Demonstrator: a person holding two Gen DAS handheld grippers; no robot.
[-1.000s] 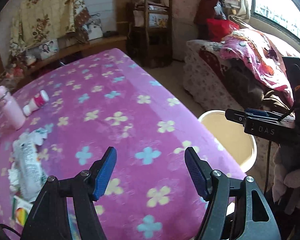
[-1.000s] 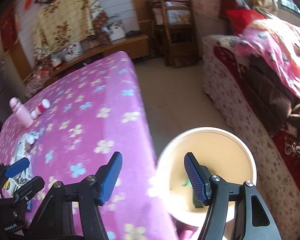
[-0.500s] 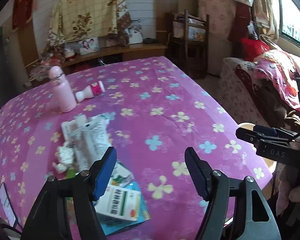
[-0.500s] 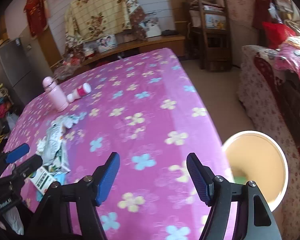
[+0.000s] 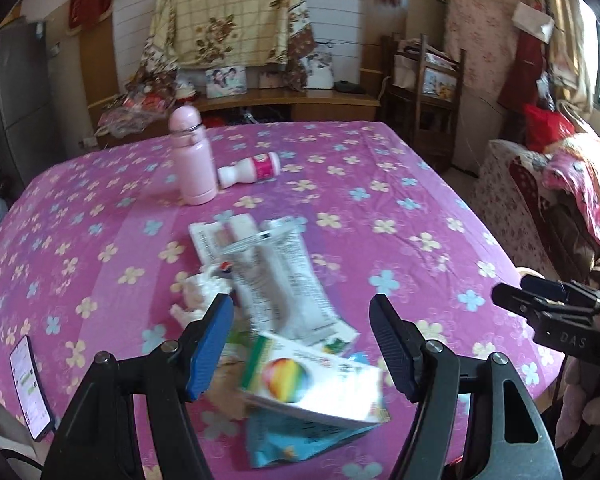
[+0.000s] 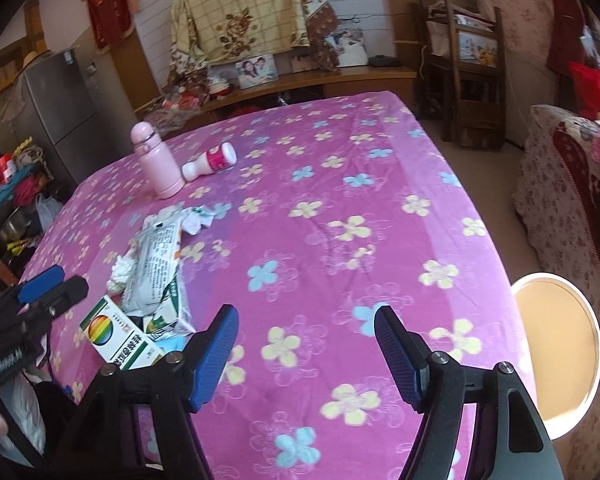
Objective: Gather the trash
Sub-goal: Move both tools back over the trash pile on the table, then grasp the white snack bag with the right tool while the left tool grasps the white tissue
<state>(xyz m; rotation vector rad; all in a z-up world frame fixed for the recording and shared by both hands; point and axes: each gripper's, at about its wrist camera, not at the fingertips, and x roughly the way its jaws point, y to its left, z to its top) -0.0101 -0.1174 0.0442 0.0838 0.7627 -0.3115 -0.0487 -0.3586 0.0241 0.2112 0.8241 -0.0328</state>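
The table wore a soft matt cloth (image 5: 380,184) printed with flowers, lightly creased. On it the white wrapper (image 5: 284,280) looked like thin crinkled plastic film with a slight sheen, and the small carton (image 5: 308,388) was glossy printed card catching the light. The crumpled tissue (image 5: 196,296) was soft matt paper. The pink bottle (image 5: 192,160) had a smooth satin plastic-looking shell. The left gripper (image 5: 302,344) and right gripper (image 6: 306,350) had matt black plastic arms, ribbed blue pads and bright metal rivets. The bin (image 6: 556,360) looked smooth and plain.
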